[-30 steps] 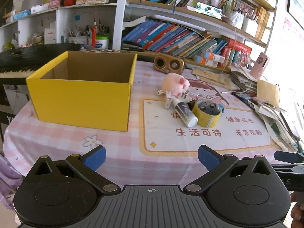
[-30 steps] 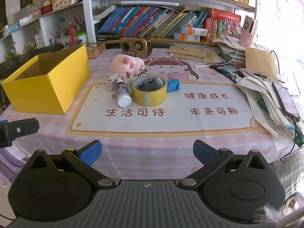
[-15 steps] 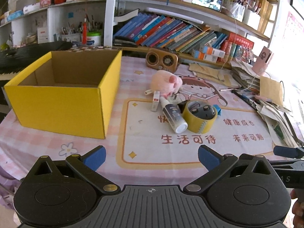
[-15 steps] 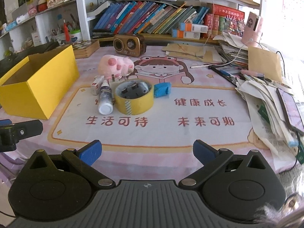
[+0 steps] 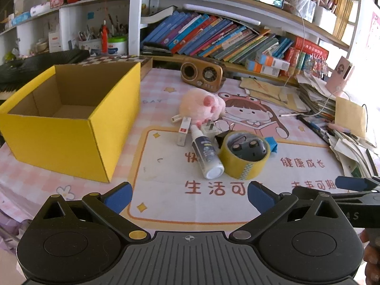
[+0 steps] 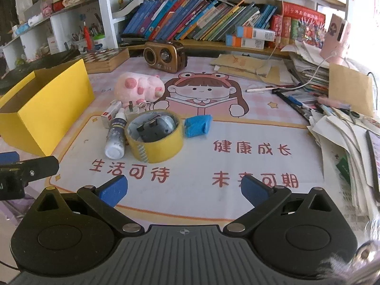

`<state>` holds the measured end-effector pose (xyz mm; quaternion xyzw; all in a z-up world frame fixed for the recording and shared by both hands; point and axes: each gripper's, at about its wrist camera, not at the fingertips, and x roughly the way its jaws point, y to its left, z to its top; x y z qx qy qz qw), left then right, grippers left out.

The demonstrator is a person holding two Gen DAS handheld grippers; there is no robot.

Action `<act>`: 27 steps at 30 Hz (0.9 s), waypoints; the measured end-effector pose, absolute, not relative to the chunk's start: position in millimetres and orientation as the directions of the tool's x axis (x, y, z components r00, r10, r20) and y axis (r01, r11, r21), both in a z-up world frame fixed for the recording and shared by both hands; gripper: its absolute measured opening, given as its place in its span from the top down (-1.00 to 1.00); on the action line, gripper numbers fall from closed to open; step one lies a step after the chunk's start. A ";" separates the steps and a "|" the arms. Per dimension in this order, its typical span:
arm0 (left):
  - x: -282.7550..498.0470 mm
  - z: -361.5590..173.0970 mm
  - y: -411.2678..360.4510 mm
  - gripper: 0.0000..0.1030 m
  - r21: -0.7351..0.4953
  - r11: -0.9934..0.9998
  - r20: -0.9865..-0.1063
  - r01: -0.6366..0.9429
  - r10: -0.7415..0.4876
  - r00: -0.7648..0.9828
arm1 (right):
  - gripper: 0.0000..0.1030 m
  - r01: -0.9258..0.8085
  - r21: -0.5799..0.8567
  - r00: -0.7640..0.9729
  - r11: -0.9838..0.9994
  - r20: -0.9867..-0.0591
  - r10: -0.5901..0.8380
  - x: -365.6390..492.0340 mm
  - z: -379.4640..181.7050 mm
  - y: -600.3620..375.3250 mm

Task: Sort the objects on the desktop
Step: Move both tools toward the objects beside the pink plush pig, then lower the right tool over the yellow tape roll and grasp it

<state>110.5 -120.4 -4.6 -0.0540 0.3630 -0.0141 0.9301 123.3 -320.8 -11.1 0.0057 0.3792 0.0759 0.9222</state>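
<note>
Both claws, left gripper (image 5: pixel 189 193) and right gripper (image 6: pixel 182 188), hang wide open over the table's near edge, holding nothing. The clutter sits mid-table: yellow tape roll (image 6: pixel 154 138) touching the white spray bottle (image 6: pixel 116 138), pink plush pig (image 6: pixel 139 88) behind. Open yellow cardboard box (image 5: pixel 71 118) waits at the left edge. Grabbing the tape could roll the bottle away. Can't really make out the grey gadget inside the roll.

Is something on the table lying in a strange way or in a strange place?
Yes. The white bottle lies on its side against the yellow tape roll, not upright. A small grey device sits inside the roll's hole, an odd place for it. Nothing looks spilled or broken. The yellow box looks empty.
</note>
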 end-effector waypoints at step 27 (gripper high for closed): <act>130.1 2.3 -122.9 -1.00 -0.039 0.974 -0.671 -0.223 0.140 0.728 | -0.86 -0.376 0.104 0.611 0.921 -0.719 0.331 212.0 -28.1 -302.5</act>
